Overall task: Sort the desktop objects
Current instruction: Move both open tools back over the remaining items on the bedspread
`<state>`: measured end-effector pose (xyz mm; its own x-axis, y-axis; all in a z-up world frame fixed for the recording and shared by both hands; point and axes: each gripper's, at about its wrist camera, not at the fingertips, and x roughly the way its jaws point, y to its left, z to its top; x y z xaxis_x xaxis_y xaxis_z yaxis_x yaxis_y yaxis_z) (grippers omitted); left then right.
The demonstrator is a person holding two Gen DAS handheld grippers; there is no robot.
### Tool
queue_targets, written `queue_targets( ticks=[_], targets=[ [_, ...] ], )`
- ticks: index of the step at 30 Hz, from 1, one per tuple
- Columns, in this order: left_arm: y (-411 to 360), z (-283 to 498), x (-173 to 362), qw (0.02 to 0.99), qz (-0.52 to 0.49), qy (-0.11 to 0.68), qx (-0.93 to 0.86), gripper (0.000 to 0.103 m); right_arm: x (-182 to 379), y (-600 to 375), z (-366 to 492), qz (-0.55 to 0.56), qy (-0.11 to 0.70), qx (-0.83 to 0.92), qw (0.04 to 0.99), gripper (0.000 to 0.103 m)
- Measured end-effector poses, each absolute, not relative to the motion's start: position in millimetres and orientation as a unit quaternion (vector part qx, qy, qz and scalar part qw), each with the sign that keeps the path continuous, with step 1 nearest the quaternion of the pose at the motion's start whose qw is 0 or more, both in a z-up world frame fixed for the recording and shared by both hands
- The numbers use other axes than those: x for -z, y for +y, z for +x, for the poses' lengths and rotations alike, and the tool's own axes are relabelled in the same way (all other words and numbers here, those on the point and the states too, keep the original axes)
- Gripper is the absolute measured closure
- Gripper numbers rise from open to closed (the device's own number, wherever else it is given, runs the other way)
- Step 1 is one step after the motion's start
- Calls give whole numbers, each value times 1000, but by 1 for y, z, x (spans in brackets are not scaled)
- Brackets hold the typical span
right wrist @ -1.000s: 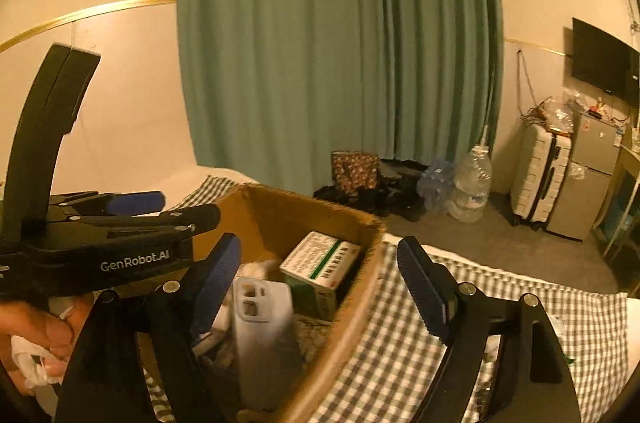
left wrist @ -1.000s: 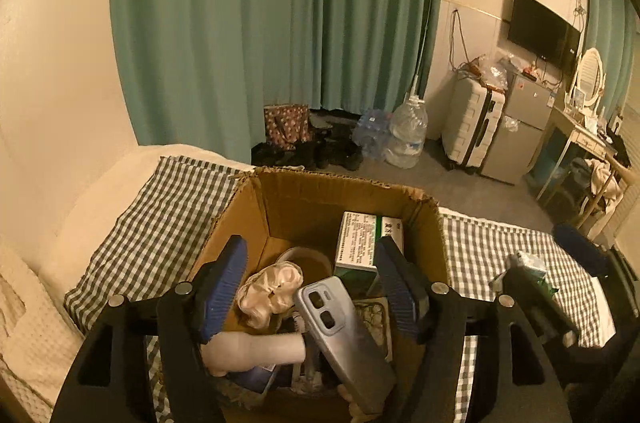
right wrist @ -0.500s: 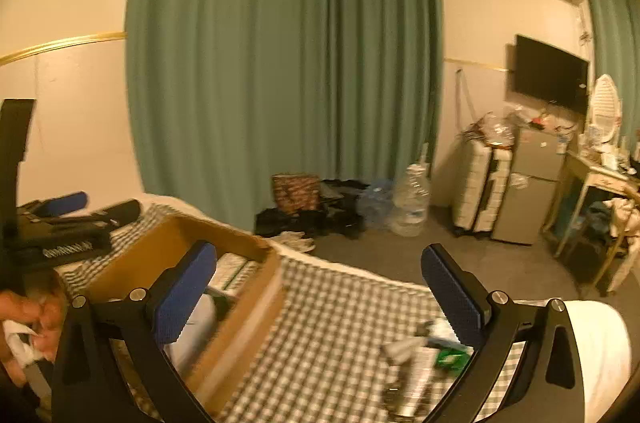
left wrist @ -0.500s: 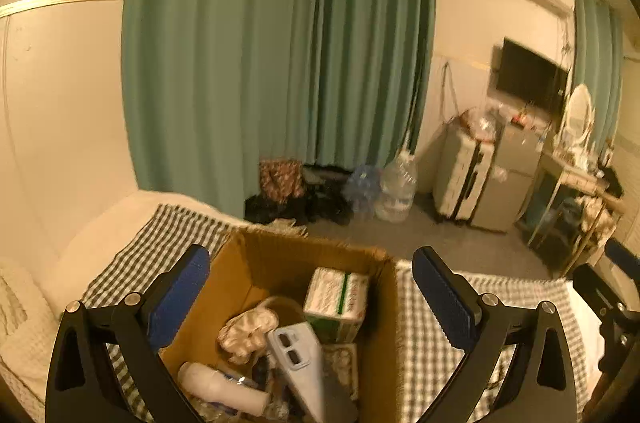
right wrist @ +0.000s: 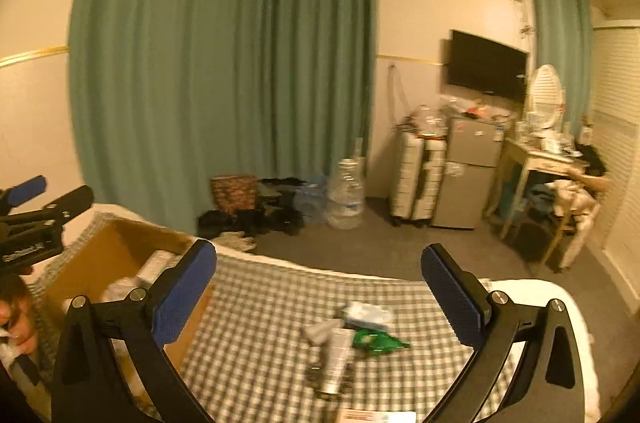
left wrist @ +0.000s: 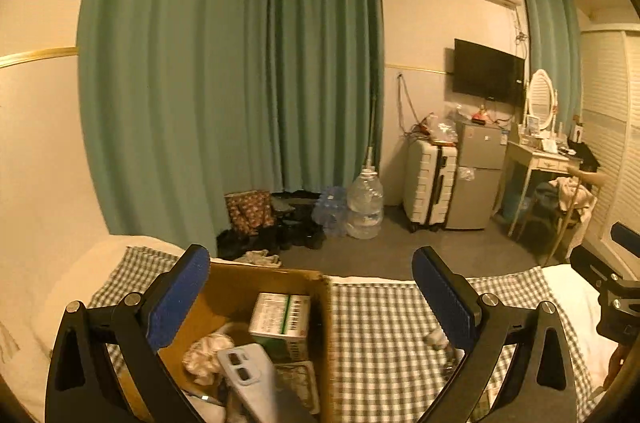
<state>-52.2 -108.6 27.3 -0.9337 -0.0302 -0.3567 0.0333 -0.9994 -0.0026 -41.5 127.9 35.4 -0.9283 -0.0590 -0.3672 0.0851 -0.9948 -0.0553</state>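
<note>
Left gripper (left wrist: pixel 311 297) spread wide, jaws just opened, nothing between the pads, hovering over the cardboard box (left wrist: pixel 326 339). Inside the box: grey phone (left wrist: pixel 250 381), green-and-white carton (left wrist: pixel 282 319), cream scrunchie (left wrist: pixel 206 357). Right gripper (right wrist: pixel 319 285) also spread wide and empty, jaws just opened, above the checked cloth (right wrist: pixel 260 311). On that cloth: silver tube (right wrist: pixel 336 359), green packet (right wrist: pixel 376 341), pale blue packet (right wrist: pixel 366 313), blurred, well apart from the box.
</note>
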Motion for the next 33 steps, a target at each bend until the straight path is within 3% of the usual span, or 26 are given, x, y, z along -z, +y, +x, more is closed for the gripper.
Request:
queue_targets(
  ticks=[11, 20, 33],
  targets=[
    [-58, -69, -11, -33, 205, -13, 978, 0, -40, 188, -36, 178, 13, 984, -13, 0],
    [-19, -95, 15, -53, 235, -33, 970, 0, -8, 228, -52, 230, -13, 972, 40, 0],
    [36, -127, 71, -89, 294, -75, 949, 0, 45, 241, -96, 253, 20, 966, 57, 0]
  ],
)
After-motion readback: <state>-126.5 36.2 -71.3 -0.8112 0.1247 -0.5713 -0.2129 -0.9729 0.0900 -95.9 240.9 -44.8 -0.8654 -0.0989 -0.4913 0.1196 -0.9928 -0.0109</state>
